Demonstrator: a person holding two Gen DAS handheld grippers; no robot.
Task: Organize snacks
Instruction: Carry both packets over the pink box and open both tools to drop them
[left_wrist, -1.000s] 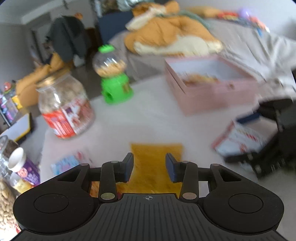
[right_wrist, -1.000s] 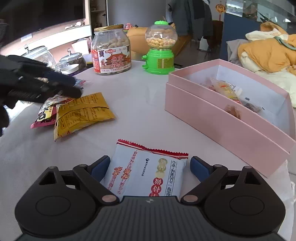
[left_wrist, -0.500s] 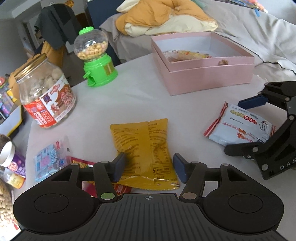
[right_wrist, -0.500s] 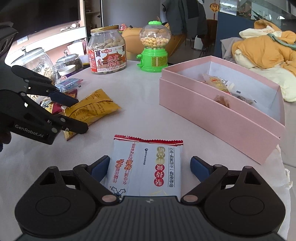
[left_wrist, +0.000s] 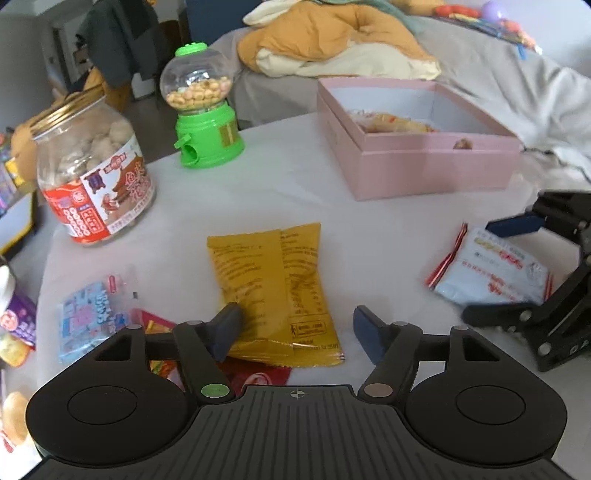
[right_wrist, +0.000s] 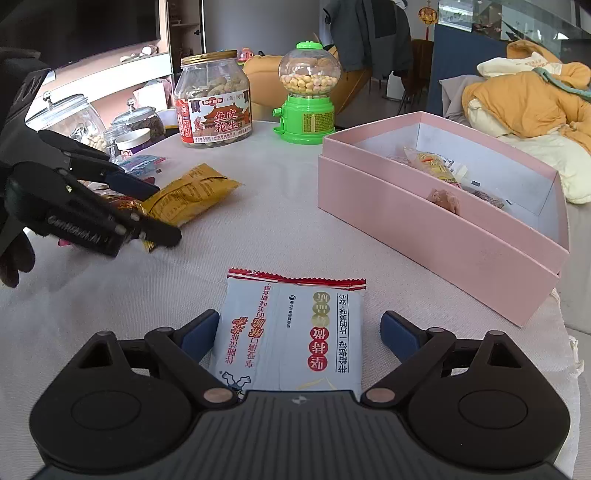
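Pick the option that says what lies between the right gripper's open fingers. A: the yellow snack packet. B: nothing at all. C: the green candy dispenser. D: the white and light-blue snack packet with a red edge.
D: in the right wrist view the white and light-blue packet lies flat on the table between the right gripper's spread fingers, which stand clear of its sides.

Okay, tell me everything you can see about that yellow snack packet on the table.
The yellow snack packet is a flat, crinkly, mustard-coloured pouch with a back seam and small dark print facing up. It lies sealed on the white tablecloth, its near end overlapping a red wrapper. The left gripper, whose jaws have just been opening, straddles that end; one pad seems to rest against the packet's edge, the other stands clear.
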